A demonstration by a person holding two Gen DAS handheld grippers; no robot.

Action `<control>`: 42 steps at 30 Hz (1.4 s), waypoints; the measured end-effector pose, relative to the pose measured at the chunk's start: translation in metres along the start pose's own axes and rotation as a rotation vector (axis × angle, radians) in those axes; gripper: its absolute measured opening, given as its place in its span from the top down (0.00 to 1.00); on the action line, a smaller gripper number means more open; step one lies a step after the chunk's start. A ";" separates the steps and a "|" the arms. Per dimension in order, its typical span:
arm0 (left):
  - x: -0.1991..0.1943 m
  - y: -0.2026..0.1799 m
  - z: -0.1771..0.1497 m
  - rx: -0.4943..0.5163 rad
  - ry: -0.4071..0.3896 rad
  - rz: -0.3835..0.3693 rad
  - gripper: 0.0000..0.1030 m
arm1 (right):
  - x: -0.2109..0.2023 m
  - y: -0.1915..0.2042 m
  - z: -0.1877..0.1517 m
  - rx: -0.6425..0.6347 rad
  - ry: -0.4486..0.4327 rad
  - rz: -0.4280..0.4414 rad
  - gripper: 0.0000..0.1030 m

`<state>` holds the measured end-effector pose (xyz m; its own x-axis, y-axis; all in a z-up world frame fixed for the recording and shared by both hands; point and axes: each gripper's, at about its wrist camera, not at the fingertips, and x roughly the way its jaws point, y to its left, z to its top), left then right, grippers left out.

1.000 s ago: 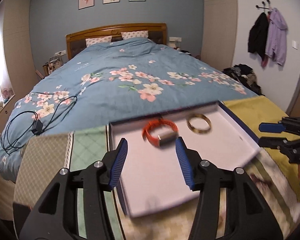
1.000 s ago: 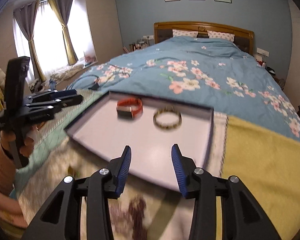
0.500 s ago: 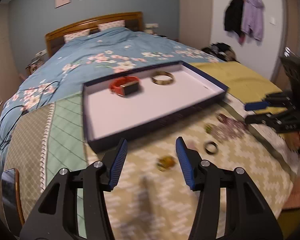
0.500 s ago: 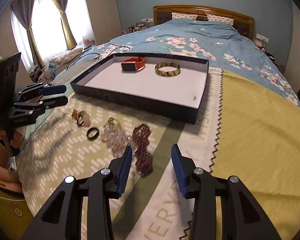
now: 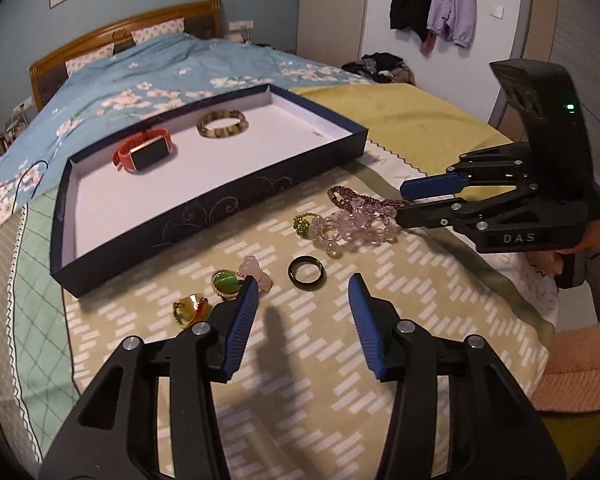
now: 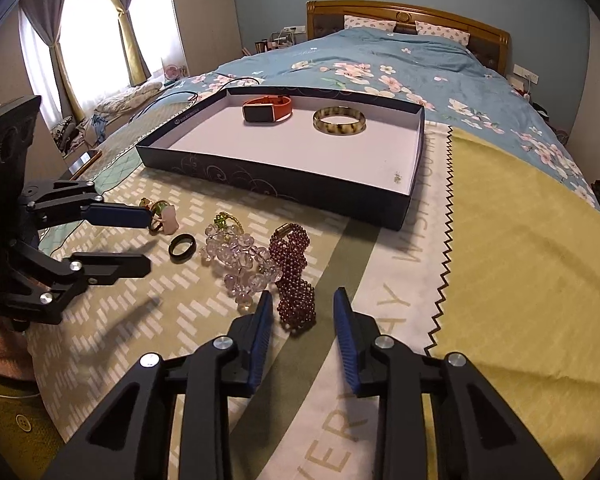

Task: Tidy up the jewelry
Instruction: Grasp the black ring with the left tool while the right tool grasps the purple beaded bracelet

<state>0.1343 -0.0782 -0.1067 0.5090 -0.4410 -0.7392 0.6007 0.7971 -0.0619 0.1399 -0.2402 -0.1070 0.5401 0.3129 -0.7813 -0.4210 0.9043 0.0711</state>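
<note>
Both tools have swung down from the tray (image 6: pixel 404 204) to the loose jewelry before it; right tool (image 6: pixel 300 318), jaws just narrowing, brackets the garnet-bead bracelet (image 6: pixel 294 276) unpinched; left tool (image 5: pixel 302 306) half-open, empty, near the black ring (image 5: pixel 306 272)

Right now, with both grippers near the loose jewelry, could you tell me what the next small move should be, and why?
Probably finish closing the right gripper on the dark red bead bracelet. Its jaws have just been closing, the bracelet's near end lies between them not yet pinched, and the tray holds only the watch and bangle.
</note>
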 end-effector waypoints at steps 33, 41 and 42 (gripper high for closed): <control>0.015 0.009 0.017 -0.072 0.006 -0.024 0.80 | -0.026 -0.010 0.026 0.067 -0.135 0.033 0.96; 0.036 0.004 0.026 -0.033 0.052 -0.006 0.79 | -0.025 -0.011 0.028 0.075 -0.139 0.041 0.96; 0.037 0.003 0.026 -0.027 0.053 -0.004 0.79 | -0.025 -0.012 0.028 0.077 -0.138 0.043 0.96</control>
<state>0.1713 -0.1032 -0.1166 0.4726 -0.4227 -0.7733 0.5855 0.8064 -0.0830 0.1520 -0.2509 -0.0708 0.6201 0.3842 -0.6840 -0.3919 0.9070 0.1542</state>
